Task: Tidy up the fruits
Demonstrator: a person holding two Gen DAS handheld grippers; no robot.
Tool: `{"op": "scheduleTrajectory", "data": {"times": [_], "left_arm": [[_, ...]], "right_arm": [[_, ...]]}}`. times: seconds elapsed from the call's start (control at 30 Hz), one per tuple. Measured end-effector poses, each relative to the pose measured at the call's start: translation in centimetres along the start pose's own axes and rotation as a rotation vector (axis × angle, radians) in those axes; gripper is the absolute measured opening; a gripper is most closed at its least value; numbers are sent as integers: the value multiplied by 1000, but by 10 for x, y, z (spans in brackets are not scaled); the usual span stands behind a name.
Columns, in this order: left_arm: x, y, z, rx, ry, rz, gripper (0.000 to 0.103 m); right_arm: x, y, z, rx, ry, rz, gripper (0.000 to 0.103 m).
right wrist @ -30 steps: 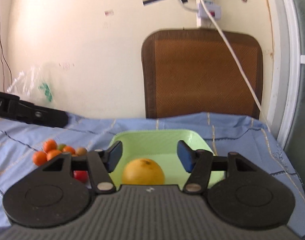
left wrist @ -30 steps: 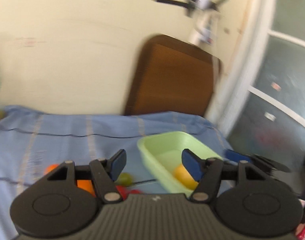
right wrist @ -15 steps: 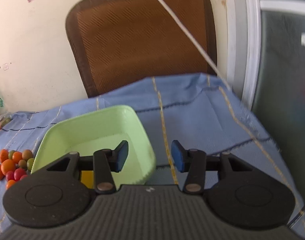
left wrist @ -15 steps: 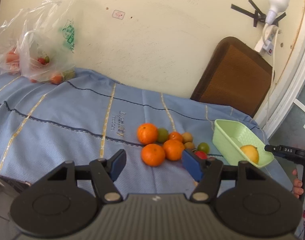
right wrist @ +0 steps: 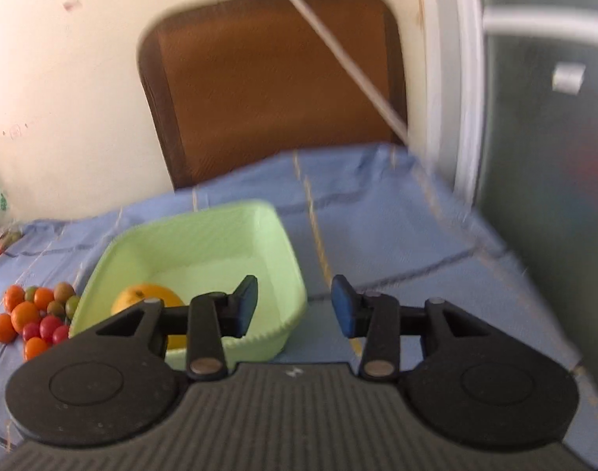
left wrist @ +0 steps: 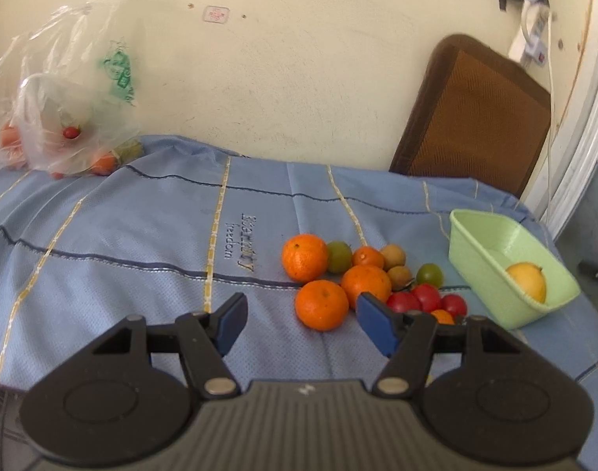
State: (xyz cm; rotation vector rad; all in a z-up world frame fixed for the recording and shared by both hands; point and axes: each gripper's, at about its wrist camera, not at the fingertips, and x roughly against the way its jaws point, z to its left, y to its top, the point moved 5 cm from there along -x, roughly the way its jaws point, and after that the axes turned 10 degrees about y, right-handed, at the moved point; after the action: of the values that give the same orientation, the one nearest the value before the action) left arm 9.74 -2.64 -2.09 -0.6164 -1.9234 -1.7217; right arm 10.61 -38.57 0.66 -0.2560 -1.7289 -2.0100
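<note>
I'm looking over the blue cloth [left wrist: 142, 235], where the green basket [left wrist: 491, 243] is sitting at the right with one yellow fruit [left wrist: 528, 280] inside. The loose fruit pile [left wrist: 361, 274] is lying just left of it. My left gripper [left wrist: 301, 324] is hovering spread and empty, the nearest orange [left wrist: 321, 305] just ahead, slightly right of centre. The right gripper [right wrist: 295, 306], jaws just narrowing on nothing, is straddling the basket's near corner, farther from the pile.

Left gripper [left wrist: 301, 324]: matte black housing with ribbed grey top plate, twin round black discs, silver pivot screws, blue pads [left wrist: 231, 320]. Right gripper [right wrist: 294, 304]: same build, blue-padded fingers [right wrist: 343, 310]; small pale marking on plate, possibly a logo, blurred.
</note>
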Motion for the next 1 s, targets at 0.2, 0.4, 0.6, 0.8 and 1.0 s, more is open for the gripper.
{"op": "scheduleTrajectory", "data": {"times": [0.2,0.4,0.6,0.8,1.0], "left_arm": [[-23,-3,-16,-102,-2,31,63],[-35,-4,-21,-135,-11,47,53],[-45,-6,-22,-144,2,42,51],[-33,-13,-26,-164,-13,26,38],[-4,-26,-42,-161,-87,38,38]], "right_arm": [[7,-33,110,203,343,85,44],[-31,-60,155,231,441,224,43],[-55,-65,162,231,408,263,43],[-70,-68,166,232,412,279,36],[-49,-68,160,216,425,245,31]]}}
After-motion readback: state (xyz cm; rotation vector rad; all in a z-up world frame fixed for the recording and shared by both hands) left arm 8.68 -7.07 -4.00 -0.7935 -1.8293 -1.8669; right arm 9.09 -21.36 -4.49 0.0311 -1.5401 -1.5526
